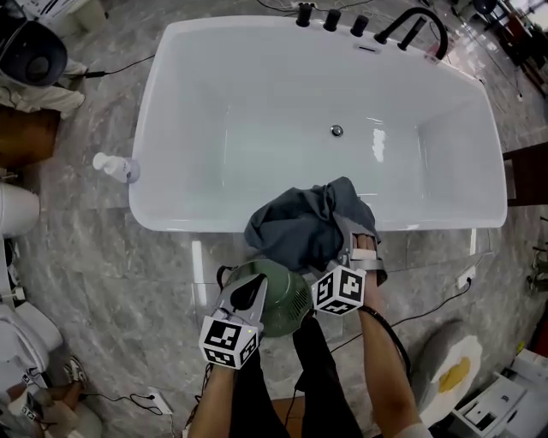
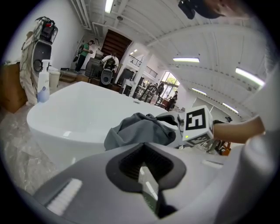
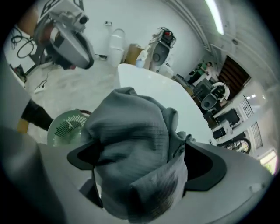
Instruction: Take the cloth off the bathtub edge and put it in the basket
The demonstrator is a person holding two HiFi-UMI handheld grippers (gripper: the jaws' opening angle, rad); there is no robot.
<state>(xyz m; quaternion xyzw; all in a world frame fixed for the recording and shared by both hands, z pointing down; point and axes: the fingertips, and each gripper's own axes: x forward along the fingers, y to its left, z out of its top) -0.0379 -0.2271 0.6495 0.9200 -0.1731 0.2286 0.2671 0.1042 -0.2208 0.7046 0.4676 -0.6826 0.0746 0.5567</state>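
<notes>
A crumpled grey-blue cloth [image 1: 300, 227] hangs at the white bathtub's near rim [image 1: 171, 221], over the round green basket [image 1: 287, 301] on the floor. My right gripper [image 1: 358, 245] is at the cloth's right side. In the right gripper view its jaws stand wide apart, with the cloth [image 3: 131, 144] bunched loosely between them and the basket [image 3: 65, 127] below left. My left gripper [image 1: 247, 295] hovers over the basket's left rim. Its jaws [image 2: 146, 175] look drawn together with nothing clearly in them. From there the cloth [image 2: 140, 129] lies ahead.
A white pump bottle [image 1: 116, 167] stands on the tub's left rim. Black taps and a spout [image 1: 411, 26] line the far rim. The person's dark-trousered legs [image 1: 312, 368] stand just behind the basket. Cables [image 1: 428, 312] trail over the marble floor.
</notes>
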